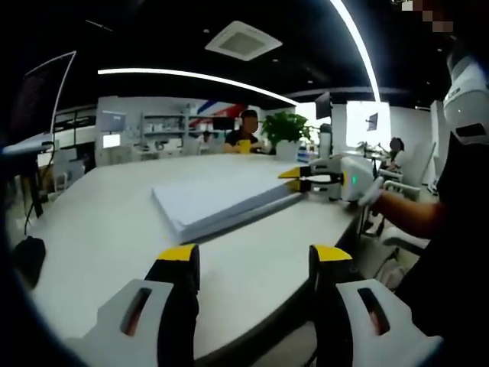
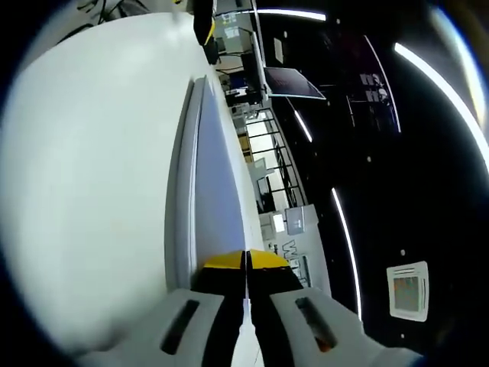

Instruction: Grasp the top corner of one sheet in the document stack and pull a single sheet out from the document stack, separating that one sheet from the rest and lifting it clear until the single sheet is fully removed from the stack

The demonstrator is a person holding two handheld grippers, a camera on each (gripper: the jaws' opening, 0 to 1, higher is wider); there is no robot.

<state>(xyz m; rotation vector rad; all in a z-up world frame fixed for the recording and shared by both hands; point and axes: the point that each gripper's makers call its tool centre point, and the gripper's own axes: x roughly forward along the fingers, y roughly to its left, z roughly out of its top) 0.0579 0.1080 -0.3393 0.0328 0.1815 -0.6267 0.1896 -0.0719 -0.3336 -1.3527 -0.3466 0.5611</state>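
- In the middle of the left gripper view, the document stack (image 1: 218, 200) lies flat on the white table (image 1: 99, 229), a thick pile of white sheets, its near edge showing the layered side.
- At the bottom of that view the left gripper (image 1: 256, 256) hangs above the table's near edge, its yellow-tipped jaws spread wide with nothing between them, well short of the stack.
- At centre right of the same view the right gripper (image 1: 294, 182) comes in from the right, held by a person's hand (image 1: 372, 191); its yellow tips sit at the stack's right-hand corner.
- In the right gripper view the picture is rolled on its side: the stack (image 2: 206, 176) runs up the middle as a long pale band, the table (image 2: 92, 153) filling the left.
- At the bottom centre there, the right gripper (image 2: 246, 261) has its jaws pressed together on a thin white sheet edge at the stack's corner.
- In the upper centre of the left gripper view, a seated person (image 1: 244, 138) and a green plant (image 1: 286, 128) sit beyond the table.
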